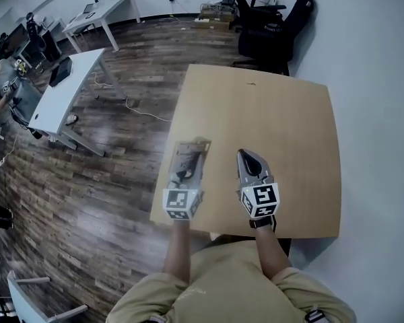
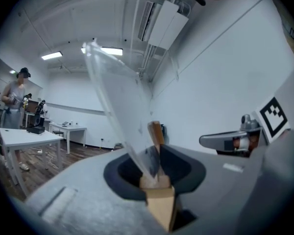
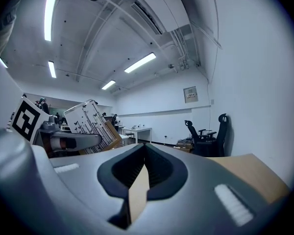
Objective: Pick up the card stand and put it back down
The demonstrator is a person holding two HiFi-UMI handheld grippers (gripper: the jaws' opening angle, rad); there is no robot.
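Observation:
The card stand (image 1: 190, 152) is a clear plastic sheet on a small wooden base, with a printed card in it. My left gripper (image 1: 185, 173) is shut on it near the table's left edge. In the left gripper view the clear sheet (image 2: 117, 97) rises tilted from the jaws, and the wooden base (image 2: 156, 133) sits between them at my left gripper (image 2: 154, 177). The right gripper view shows the card stand (image 3: 90, 121) leaning, held by the left gripper (image 3: 71, 142). My right gripper (image 1: 246, 157) is shut and empty beside it over the table; its jaws (image 3: 143, 168) meet with nothing between.
The tan wooden table (image 1: 276, 126) holds nothing else. Black office chairs (image 1: 269, 25) stand beyond its far edge by the white wall. White desks (image 1: 64, 99) and a person (image 1: 0, 79) are off to the left on the wooden floor.

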